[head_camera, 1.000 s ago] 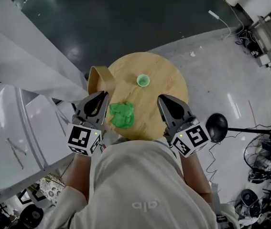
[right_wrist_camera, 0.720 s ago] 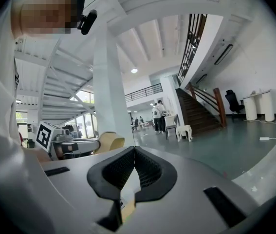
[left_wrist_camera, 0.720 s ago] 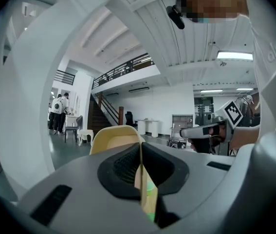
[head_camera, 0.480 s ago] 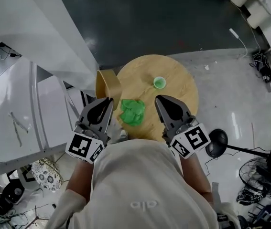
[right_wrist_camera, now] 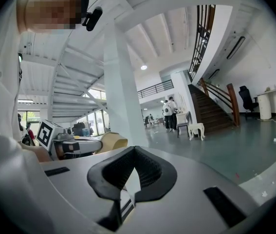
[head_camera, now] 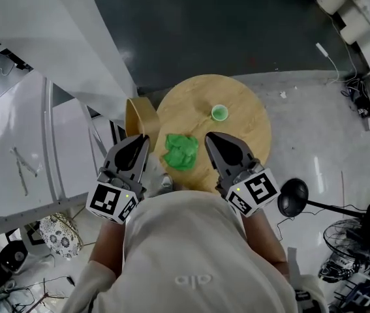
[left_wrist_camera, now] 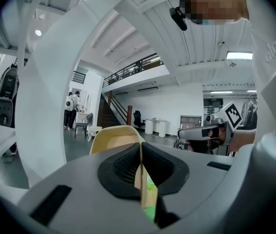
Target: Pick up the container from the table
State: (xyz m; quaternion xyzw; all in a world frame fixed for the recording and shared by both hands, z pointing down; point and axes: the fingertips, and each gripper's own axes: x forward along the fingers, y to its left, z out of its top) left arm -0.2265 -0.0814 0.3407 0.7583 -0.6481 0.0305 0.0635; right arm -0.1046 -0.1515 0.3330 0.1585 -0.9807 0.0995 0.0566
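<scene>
A small green cup [head_camera: 219, 113] stands upright past the middle of the round wooden table [head_camera: 253, 132]. A crumpled green cloth [head_camera: 181, 151] lies nearer me on the same top. My left gripper [head_camera: 143, 142] is shut and empty, hovering at the table's near left edge beside the cloth. My right gripper [head_camera: 209, 137] is also shut and empty, just right of the cloth and short of the cup. In the left gripper view only a thin slit shows between the pads [left_wrist_camera: 128, 167], with wood and green behind it. The right gripper view looks over the table into the hall.
A yellow chair [head_camera: 139, 115] stands against the table's left side, also seen as a yellow chair back [left_wrist_camera: 116, 138]. White slanted structures [head_camera: 87, 38] fill the left. A black round stand [head_camera: 293, 197] and a fan [head_camera: 348, 240] sit on the floor at the right.
The head view has swung, so the table sits further right in it. Both grippers have drifted sideways, and the right one is now closer to the green cloth. Both jaws stay shut.
</scene>
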